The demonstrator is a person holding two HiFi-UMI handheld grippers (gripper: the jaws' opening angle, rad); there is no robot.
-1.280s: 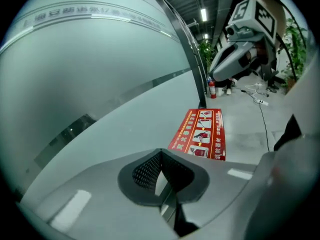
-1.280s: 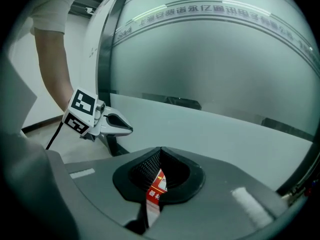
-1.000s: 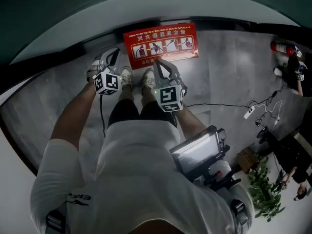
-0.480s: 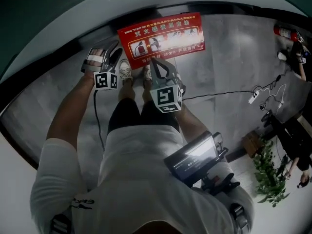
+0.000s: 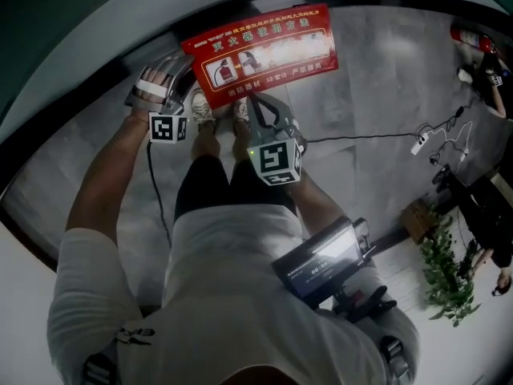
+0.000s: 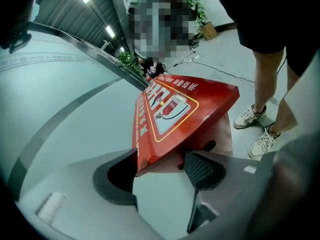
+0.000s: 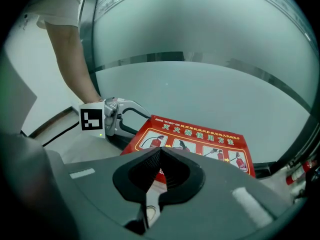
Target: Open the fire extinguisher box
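Observation:
The fire extinguisher box's red lid (image 5: 260, 54), printed with picture instructions, is tilted up from the floor in front of the person's feet. My left gripper (image 5: 178, 79) is at the lid's left end. In the left gripper view its jaws (image 6: 160, 176) are opening and stand wide, with the lid's corner (image 6: 142, 159) between the pads and no pad pressing on it. My right gripper (image 5: 256, 107) hovers over the lid's near edge. Its jaws (image 7: 160, 154) are shut on nothing, and the lid (image 7: 200, 144) lies beyond them.
The person's white shoes (image 5: 202, 112) stand right at the box. A curved glass wall (image 7: 200, 74) rises behind it. A cable and power strip (image 5: 417, 144) lie on the grey floor to the right, with a plant (image 5: 449, 271) and a red extinguisher (image 5: 469, 38) farther off.
The red lid has swung up toward the camera. My left gripper has shifted up and to the left along the lid's left end. The right gripper has hardly moved.

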